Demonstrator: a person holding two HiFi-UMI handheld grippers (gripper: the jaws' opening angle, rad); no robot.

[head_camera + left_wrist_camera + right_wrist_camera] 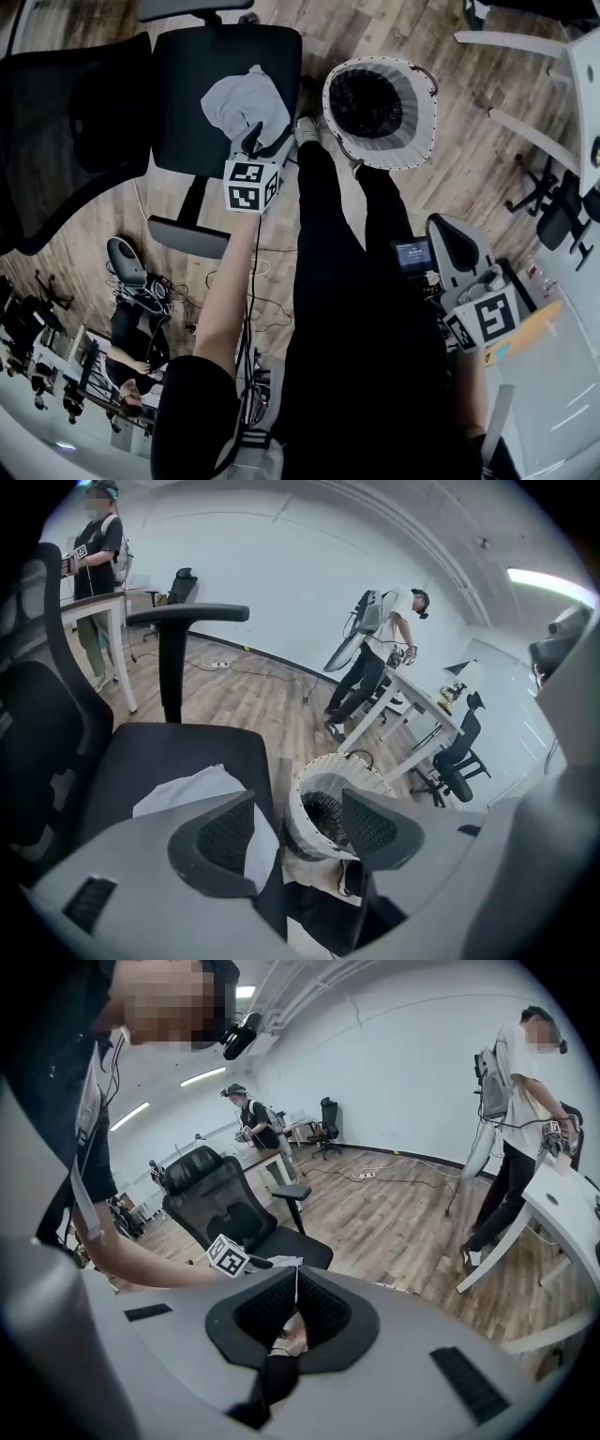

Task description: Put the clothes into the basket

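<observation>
A crumpled pale grey garment (239, 98) lies on the seat of a black office chair (183, 112). My left gripper (265, 141) hovers just over the garment's near edge, jaws open and nothing between them. In the left gripper view the garment (192, 789) shows under the left jaw, and the left gripper (298, 808) frames the white woven basket (342, 766) beyond. That basket (422, 112) stands on the wooden floor right of the chair, its inside dark. My right gripper (448, 239) hangs low by my right leg. In its own view the right gripper (292, 1283) is shut and holds nothing.
My legs in black trousers (328, 244) stand between chair and basket. The chair's armrest (187, 616) rises behind the seat. White desks (581, 84) and a black chair (553, 211) are at the right. Another person (375, 653) bends at a desk (412, 700) behind the basket.
</observation>
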